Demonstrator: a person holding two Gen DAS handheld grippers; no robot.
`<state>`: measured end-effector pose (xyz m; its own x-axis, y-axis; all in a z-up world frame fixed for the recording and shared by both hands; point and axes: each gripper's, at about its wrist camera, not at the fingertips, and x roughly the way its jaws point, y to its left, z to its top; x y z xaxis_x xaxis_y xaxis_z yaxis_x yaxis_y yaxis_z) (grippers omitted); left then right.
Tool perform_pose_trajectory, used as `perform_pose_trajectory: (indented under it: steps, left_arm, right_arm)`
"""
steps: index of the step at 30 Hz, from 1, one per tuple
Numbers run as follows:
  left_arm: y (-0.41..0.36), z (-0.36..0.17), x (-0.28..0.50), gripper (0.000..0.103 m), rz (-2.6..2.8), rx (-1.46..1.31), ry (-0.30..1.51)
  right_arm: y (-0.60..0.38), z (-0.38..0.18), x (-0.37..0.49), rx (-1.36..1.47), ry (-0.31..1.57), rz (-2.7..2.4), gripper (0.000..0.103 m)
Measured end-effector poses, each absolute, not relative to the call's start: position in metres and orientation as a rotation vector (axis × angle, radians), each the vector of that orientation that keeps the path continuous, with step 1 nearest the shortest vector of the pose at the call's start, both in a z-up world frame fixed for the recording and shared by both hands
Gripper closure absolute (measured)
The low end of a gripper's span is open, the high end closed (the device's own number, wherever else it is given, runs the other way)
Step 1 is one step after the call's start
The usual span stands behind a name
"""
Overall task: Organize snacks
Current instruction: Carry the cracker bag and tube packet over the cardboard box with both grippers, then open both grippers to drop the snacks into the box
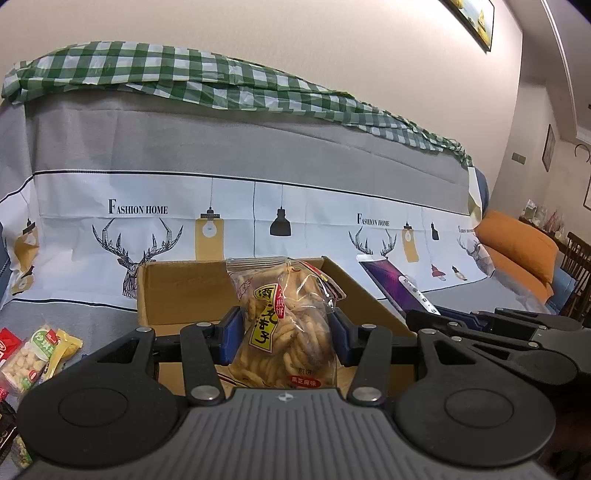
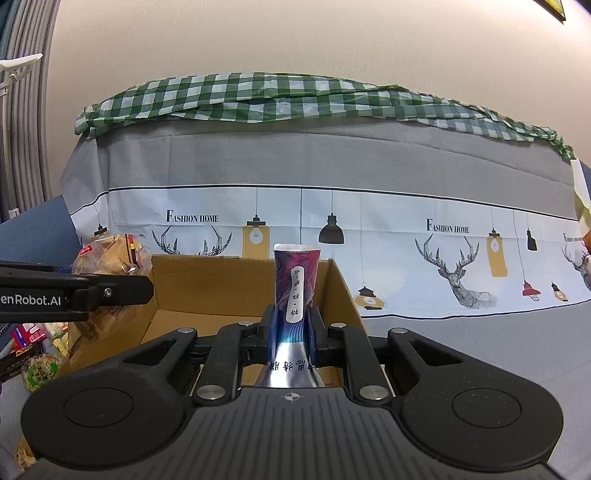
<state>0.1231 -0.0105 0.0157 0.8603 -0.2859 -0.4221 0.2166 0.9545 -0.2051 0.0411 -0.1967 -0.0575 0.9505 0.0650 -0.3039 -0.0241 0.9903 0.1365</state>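
A: Well, what have the left tongs [image 1: 286, 332] got?

B: A clear bag of twisted crackers [image 1: 284, 325] with a yellow label. The blue pads press into both of its sides, and the bag stands upright above the open cardboard box [image 1: 173, 291].

A: And the right tongs [image 2: 290, 332]?

B: Nearly closed, pinched on a slim purple and silver packet [image 2: 295, 280]. It stands upright too, its crimped top highest, over the right part of the same box [image 2: 221, 284].

A: Where does the box sit?

B: On a sofa seat [image 1: 74, 317] under a grey cover printed with deer, hanging lamps and the words FASHION HOME. It lies close to the backrest. A green checked cloth [image 1: 184, 74] is draped along the top edge of the backrest.

A: Anything inside the box already?

B: The floor I can see in the right view is bare cardboard, but the tongs hide the near part, so I can't say for all of it.

A: Other snacks about?

B: Several small packets [image 1: 33, 354] lie on the seat off the left side of the box. One has a green label and pale round pieces inside; another is red. The right view shows that heap [image 2: 37, 354] low on its left edge, too blurred to count.

A: What else?

B: An orange cushion [image 1: 517, 251] at the far right end of the sofa, and a framed picture [image 1: 476, 22] on the wall above.
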Motion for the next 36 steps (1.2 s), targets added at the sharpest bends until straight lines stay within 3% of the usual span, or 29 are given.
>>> perform_pose_trajectory:
  steps: [6, 9, 11, 13, 15, 21, 24, 26, 28, 36]
  left_arm:
    - [-0.011, 0.017, 0.124, 0.048, -0.277, -0.164, 0.462]
    - [-0.013, 0.017, 0.124, 0.035, -0.290, -0.152, 0.463]
    - [-0.012, 0.019, 0.122, 0.033, -0.274, -0.130, 0.438]
    - [-0.007, 0.019, 0.123, 0.033, -0.257, -0.134, 0.438]
    - [0.001, 0.018, 0.126, 0.033, -0.225, -0.153, 0.458]
    - [0.022, 0.006, 0.133, 0.033, -0.098, -0.161, 0.549]
    - [0.027, -0.002, 0.135, 0.033, -0.059, -0.148, 0.604]
    - [0.028, -0.007, 0.135, 0.037, -0.063, -0.140, 0.628]
    - [0.026, -0.011, 0.135, 0.051, -0.080, -0.118, 0.654]
    - [0.005, -0.028, 0.132, 0.055, -0.165, -0.025, 0.659]
  right_arm:
    - [-0.200, -0.059, 0.041, 0.135, 0.314, 0.048, 0.086]
    - [-0.201, -0.061, 0.043, 0.143, 0.321, 0.072, 0.083]
    - [-0.203, -0.063, 0.045, 0.156, 0.337, 0.085, 0.077]
    - [-0.207, -0.064, 0.045, 0.169, 0.338, 0.057, 0.053]
    - [-0.215, -0.065, 0.046, 0.195, 0.340, 0.022, 0.046]
    - [-0.239, -0.088, 0.061, 0.220, 0.496, -0.148, 0.045]
    - [-0.252, -0.103, 0.068, 0.259, 0.582, -0.206, 0.047]
    - [-0.259, -0.111, 0.070, 0.289, 0.624, -0.218, 0.063]
    - [-0.262, -0.117, 0.072, 0.317, 0.650, -0.186, 0.085]
    - [-0.262, -0.117, 0.058, 0.328, 0.666, -0.152, 0.090]
